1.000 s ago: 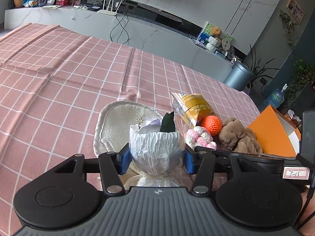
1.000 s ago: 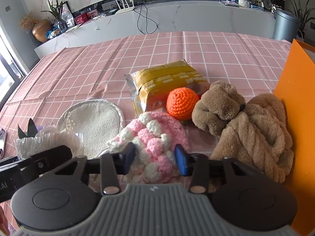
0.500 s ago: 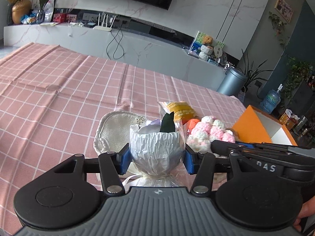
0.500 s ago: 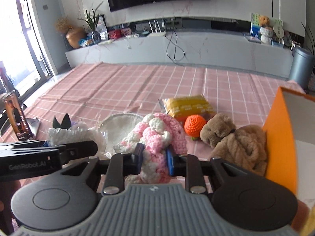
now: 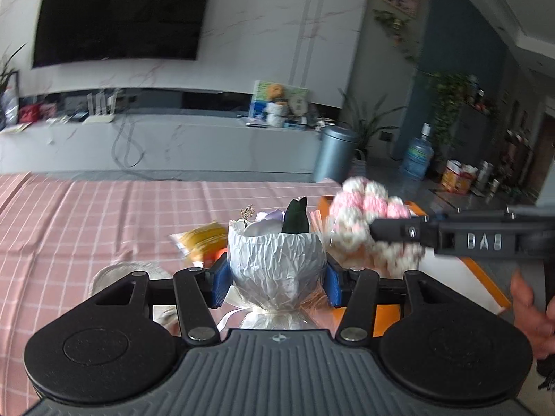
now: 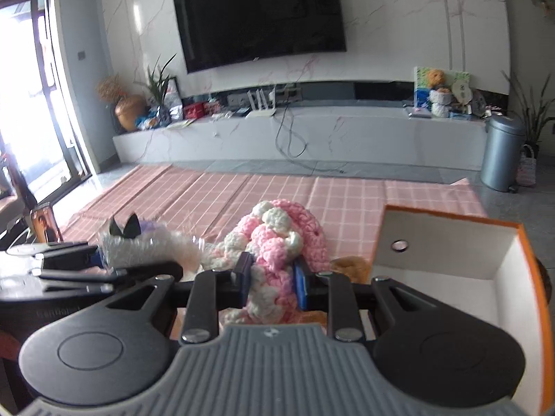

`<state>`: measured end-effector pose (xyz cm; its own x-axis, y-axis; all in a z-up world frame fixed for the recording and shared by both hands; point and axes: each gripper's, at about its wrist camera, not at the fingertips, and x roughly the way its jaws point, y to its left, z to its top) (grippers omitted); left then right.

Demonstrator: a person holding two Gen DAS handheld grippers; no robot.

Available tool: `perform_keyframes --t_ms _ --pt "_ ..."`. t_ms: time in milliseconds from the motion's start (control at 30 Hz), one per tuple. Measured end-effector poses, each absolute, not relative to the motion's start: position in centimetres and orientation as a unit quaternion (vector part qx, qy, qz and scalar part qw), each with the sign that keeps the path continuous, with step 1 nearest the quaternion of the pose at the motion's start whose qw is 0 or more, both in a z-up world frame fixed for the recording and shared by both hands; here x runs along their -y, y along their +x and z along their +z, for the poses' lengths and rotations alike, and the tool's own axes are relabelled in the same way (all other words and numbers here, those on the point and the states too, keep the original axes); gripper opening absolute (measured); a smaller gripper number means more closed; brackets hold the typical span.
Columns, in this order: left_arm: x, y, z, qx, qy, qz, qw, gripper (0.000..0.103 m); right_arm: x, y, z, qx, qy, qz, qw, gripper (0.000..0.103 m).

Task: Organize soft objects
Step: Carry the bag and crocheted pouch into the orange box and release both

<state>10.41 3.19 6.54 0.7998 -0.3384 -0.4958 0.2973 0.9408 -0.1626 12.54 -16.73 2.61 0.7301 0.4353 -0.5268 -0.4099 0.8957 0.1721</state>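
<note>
Above the pink checked tablecloth (image 6: 242, 194), you have both catches lifted clear, so this looks like the carry step toward the orange box (image 6: 451, 246). Your left gripper (image 5: 276, 274) stands about half open with its blue pads pressed on either side of the white paper-wrapped bouquet (image 5: 277, 253), which sits upright between them. Your right gripper (image 6: 272, 286) has just been closing and now pinches the pink-and-white crochet piece (image 6: 277, 242) in a narrow grip, the yarn bulging above and below the pads. The box stands open just to the right of that gripper, its white inside facing you. The brown plush toy (image 6: 350, 265) peeks out low beside the box, and the yellow packet (image 5: 204, 239) lies on the cloth. Next, swing the crochet piece over the box mouth before you let go, and keep the bouquet level and clear of your other hand, since the two grippers sit close together.
</note>
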Motion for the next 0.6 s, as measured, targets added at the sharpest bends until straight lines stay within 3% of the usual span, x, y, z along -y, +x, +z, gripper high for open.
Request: perform_keyframes --t_ms 300,600 --pt "4.4 11.5 7.8 -0.248 0.021 -0.241 0.938 0.060 22.7 10.8 5.2 -0.256 0.022 0.171 0.951 0.024" --pt "10.1 16.2 8.7 -0.271 -0.004 -0.280 0.921 0.060 29.7 11.4 5.4 -0.262 0.017 0.092 0.961 0.025"
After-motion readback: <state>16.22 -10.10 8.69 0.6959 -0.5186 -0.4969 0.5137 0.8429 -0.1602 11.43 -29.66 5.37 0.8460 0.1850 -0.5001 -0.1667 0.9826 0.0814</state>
